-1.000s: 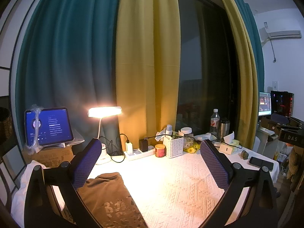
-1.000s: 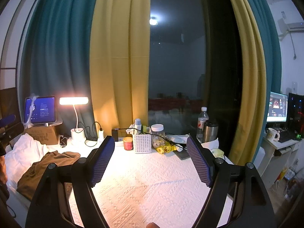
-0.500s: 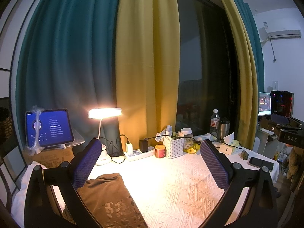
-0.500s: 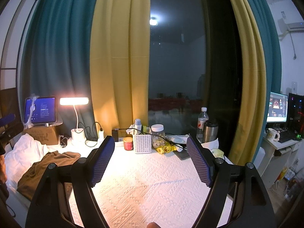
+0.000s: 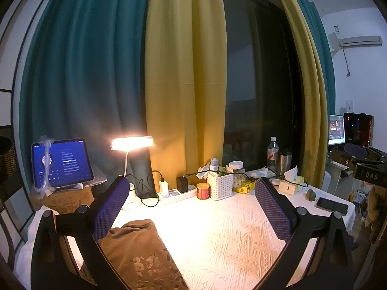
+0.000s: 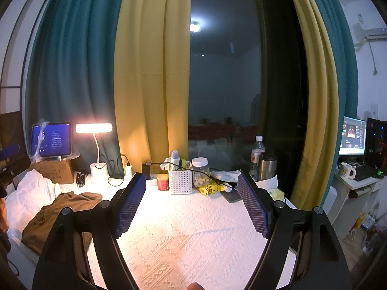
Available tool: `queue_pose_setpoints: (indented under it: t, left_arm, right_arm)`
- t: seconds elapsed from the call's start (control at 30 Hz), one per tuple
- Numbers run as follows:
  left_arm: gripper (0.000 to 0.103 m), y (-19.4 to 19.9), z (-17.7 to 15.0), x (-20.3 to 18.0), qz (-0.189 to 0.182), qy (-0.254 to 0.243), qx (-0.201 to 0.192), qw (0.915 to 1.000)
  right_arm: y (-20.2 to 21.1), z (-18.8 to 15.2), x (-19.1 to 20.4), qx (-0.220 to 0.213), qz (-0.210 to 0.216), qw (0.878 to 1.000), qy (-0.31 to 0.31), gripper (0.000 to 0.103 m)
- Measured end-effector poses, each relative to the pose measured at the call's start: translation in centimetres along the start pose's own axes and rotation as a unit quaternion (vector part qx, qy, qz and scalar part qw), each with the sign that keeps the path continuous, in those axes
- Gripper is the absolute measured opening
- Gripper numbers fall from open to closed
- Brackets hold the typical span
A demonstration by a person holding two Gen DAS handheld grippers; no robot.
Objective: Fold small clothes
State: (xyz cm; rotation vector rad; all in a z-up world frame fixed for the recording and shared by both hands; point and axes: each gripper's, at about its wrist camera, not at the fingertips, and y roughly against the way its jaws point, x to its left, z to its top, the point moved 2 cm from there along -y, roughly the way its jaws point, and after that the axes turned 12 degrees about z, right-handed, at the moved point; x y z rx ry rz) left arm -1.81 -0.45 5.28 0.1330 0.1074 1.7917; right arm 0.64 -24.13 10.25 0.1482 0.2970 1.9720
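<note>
1. Garment (image 6: 60, 213): brown, rumpled, lies at 9 o'clock on the white cloth (image 6: 193, 236), partly over white bedding (image 6: 29, 193). A pale print shows on it; not legible.
2. Change over the last second: almost none. Left view drifts slightly, tablet (image 5: 61, 163) sits lower; garment unmoved.
3. Left gripper (image 5: 193, 207): jaws wide apart, empty, garment just below its left finger. Right gripper (image 6: 193, 207): apart, empty, over bare cloth.
4. Judgement: both held off; fits before a grasp or after a release.
5. Writing: "DAS" on black rig (image 5: 370, 175) at 3 o'clock. Tablet and box (image 5: 63, 199) text unreadable.
</note>
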Motion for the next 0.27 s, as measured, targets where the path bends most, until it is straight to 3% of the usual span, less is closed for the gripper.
queue_pose_setpoints:
  t: [0.27]
  left_arm:
    - [0.102,0.17,-0.03,-0.1,0.001,-0.002,0.004,1.0]
  right_arm:
    - [0.0,0.0,0.0,0.0,0.0,1.0,0.0,0.081]
